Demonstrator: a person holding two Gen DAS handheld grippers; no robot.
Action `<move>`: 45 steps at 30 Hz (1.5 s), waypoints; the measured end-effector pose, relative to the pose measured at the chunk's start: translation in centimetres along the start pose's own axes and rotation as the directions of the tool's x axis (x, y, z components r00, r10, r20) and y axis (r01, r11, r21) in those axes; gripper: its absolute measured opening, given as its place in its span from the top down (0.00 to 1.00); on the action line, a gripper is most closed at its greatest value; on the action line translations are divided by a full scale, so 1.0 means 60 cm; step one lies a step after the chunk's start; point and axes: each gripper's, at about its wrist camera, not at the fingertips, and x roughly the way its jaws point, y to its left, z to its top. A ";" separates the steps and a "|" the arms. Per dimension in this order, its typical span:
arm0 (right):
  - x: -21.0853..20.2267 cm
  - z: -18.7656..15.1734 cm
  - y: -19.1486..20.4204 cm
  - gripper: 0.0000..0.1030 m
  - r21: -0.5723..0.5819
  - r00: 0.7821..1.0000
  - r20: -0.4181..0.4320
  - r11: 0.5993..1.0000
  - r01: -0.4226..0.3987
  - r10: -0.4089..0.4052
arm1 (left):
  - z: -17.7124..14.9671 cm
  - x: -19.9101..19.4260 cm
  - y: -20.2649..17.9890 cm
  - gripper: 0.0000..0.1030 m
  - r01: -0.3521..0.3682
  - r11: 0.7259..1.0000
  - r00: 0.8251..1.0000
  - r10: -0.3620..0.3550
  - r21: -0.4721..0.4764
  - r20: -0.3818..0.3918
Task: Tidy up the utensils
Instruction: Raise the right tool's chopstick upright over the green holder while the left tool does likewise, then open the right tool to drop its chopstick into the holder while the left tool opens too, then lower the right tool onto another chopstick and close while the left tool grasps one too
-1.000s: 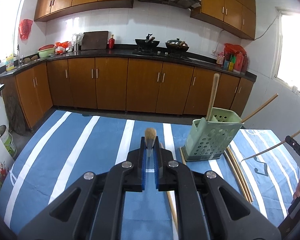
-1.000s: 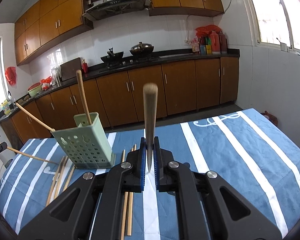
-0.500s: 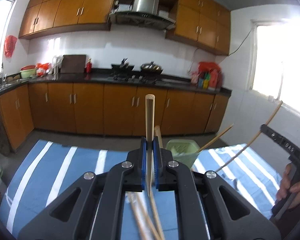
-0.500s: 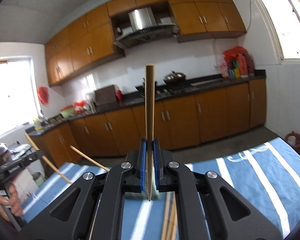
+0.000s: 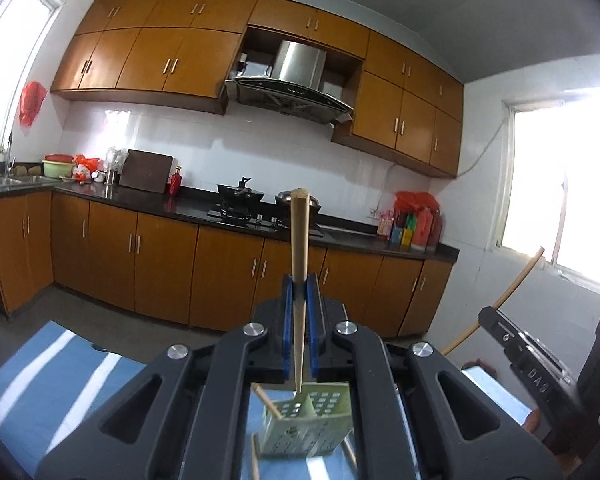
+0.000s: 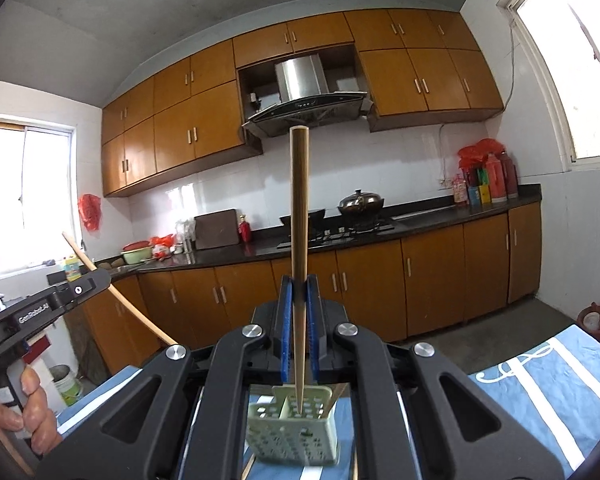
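Note:
My left gripper [image 5: 299,294] is shut on a wooden chopstick [image 5: 299,240] held upright, its thin tip just above the pale green perforated utensil holder [image 5: 306,426]. My right gripper [image 6: 299,292] is shut on a second chopstick [image 6: 299,216], also upright, its tip inside the holder [image 6: 296,436]. Another chopstick [image 5: 266,400] leans in the holder. The right gripper with its chopstick shows at the right of the left wrist view [image 5: 532,364]. The left gripper shows at the left of the right wrist view [image 6: 48,308].
The holder stands on a blue cloth with white stripes [image 6: 540,384]. Loose chopsticks [image 5: 254,456] lie on the cloth beside the holder. Brown kitchen cabinets [image 5: 160,264] and a counter with a stove [image 6: 340,232] stand behind.
Both grippers rose and tilted up, standing their chopsticks upright over the holder. The holder has dropped to the bottom of both views, under the chopstick tips.

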 end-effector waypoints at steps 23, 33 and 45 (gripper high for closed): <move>0.082 -0.077 0.001 0.92 0.027 0.980 -0.198 0.999 0.027 -0.021 | -0.068 0.085 0.030 0.92 -0.023 1.000 0.990 0.021 -0.011 -0.140; 0.031 -0.056 -0.007 0.62 0.027 0.988 -0.153 0.999 0.034 -0.030 | -0.058 0.035 0.059 0.87 -0.041 0.997 0.993 0.034 -0.059 -0.115; -0.021 -0.158 -0.103 0.62 0.016 0.916 -0.370 0.984 0.175 -0.156 | -0.177 -0.016 0.156 0.81 -0.208 0.977 0.929 0.210 0.039 -0.305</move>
